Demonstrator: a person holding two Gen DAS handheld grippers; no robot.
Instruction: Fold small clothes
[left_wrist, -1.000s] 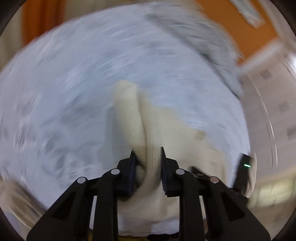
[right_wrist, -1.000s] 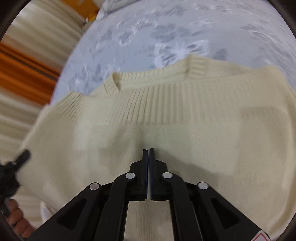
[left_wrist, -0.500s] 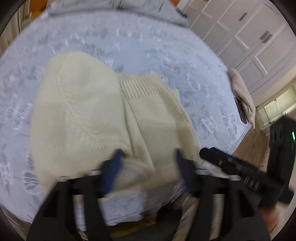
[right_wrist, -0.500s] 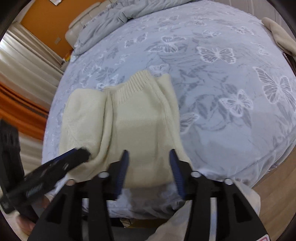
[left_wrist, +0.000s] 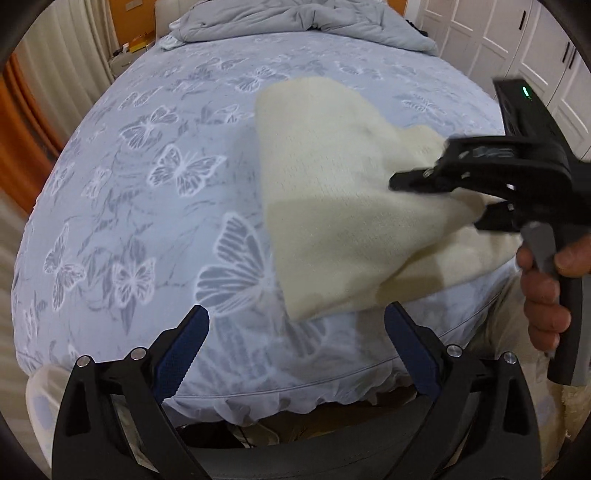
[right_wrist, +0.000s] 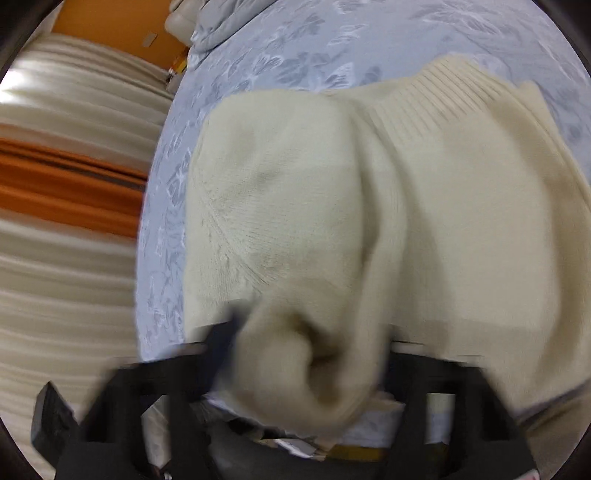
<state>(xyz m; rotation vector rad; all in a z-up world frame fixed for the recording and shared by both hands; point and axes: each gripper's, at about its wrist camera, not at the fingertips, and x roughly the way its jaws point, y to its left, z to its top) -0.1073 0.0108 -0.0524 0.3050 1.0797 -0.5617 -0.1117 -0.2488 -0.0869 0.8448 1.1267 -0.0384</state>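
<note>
A cream knitted sweater (left_wrist: 332, 192) is lying on the bed (left_wrist: 155, 206), close to its near edge, ribbed hem pointing toward the far side. The left gripper (left_wrist: 295, 343) is hovering over that near edge with its jaws opening very wide and nothing between them; the sweater's nearest corner is sitting just beyond its blue fingertips (left_wrist: 190, 332). The right gripper (right_wrist: 306, 354) is closing on a bunched fold at the sweater's near end, cloth filling the gap between its blurred fingers. A hand (left_wrist: 546, 291) is gripping its handle. A grey duvet (left_wrist: 303, 18) is heaping at the bed's far end.
</note>
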